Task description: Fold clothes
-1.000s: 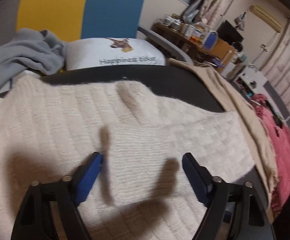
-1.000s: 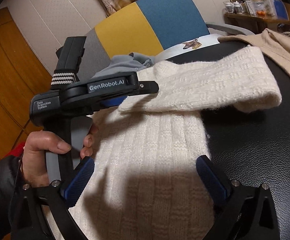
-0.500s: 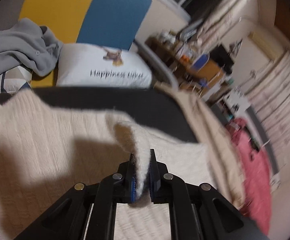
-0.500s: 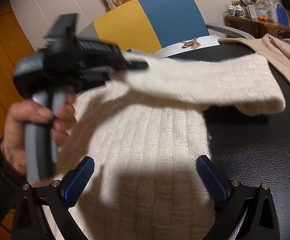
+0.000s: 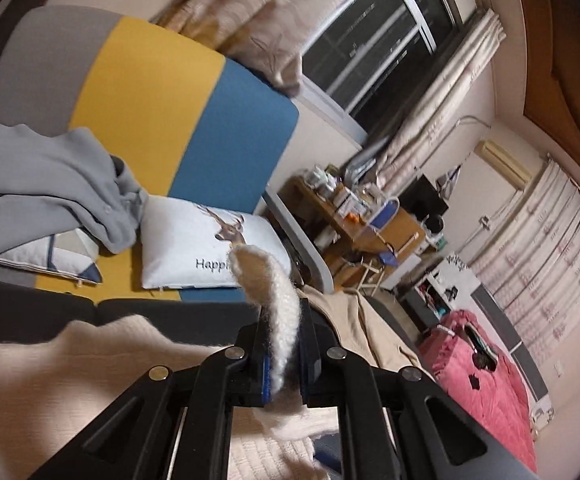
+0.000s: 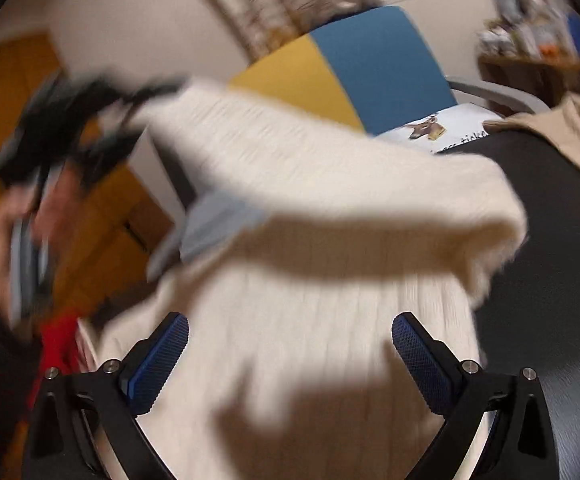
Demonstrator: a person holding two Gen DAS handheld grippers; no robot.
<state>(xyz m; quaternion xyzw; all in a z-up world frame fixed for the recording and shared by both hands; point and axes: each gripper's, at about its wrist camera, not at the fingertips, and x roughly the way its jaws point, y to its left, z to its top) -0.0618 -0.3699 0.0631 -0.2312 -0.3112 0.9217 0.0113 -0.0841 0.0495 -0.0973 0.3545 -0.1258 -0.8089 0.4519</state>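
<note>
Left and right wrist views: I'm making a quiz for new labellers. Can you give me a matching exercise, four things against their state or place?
Things:
1. left gripper
2. right gripper
3. grey garment
4. pink cloth

States or places:
A. open, above the knit
B. draped on the sofa beside the deer cushion
C. shut on the cream sweater
D. heaped at the far right of the room

Pairs: 1-C, 2-A, 3-B, 4-D

Both wrist views looked forward from close above the cream ribbed knit sweater (image 5: 89, 364) (image 6: 330, 208), sharing the yellow-and-blue chair back (image 5: 177, 112) (image 6: 354, 72).
</note>
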